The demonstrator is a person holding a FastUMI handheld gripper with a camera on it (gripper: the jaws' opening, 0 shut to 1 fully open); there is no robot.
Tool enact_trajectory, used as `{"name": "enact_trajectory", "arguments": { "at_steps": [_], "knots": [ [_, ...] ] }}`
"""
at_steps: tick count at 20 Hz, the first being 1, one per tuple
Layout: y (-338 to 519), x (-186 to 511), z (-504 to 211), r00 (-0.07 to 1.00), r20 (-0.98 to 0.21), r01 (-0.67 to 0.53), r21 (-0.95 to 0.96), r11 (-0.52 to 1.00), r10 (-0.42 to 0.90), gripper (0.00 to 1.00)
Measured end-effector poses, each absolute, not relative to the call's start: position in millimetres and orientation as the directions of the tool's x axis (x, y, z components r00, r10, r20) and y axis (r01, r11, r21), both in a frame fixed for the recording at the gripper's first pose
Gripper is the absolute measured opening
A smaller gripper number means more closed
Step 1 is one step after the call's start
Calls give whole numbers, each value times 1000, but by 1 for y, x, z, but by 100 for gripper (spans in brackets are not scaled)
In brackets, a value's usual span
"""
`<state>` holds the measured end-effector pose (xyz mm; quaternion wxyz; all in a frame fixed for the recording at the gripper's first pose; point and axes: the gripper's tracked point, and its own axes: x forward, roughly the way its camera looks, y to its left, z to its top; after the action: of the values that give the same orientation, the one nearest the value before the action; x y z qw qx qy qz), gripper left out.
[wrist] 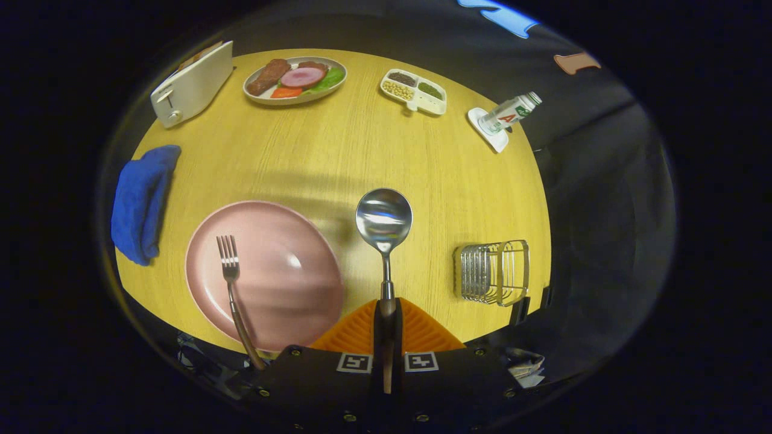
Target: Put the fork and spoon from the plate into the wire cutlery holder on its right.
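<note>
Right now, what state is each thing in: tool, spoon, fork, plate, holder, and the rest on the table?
Tool: shut on the spoon handle.
Spoon: held, bowl pointing ahead, off the plate.
Fork: lying on the plate, handle over the near rim.
Plate: on the table, holding the fork.
Holder: empty, right of the spoon.
Bottle: tipped over on a coaster.
Toaster: upright, at the far edge.
Cloth: bunched, beside the plate.

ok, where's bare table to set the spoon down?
Bare wood between pink plate and wire holder, and the wide middle ahead of the spoon, held in the shut jaws. Crowded along the far rim: toaster, food plate, snack tray, bottle.
</note>
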<state>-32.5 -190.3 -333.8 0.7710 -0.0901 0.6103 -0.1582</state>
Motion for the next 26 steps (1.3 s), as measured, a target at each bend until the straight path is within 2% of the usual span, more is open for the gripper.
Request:
{"name": "enact_trajectory", "arguments": {
  "at_steps": [12,22,26],
  "knots": [
    [-306,-76,-319,82,-897,275,-398,875,-433,5],
    [-346,-107,-334,-44,-927,283,-370,885,-373,5],
    [-348,-108,-346,-85,-940,249,-340,907,-330,5]
  ]
}}
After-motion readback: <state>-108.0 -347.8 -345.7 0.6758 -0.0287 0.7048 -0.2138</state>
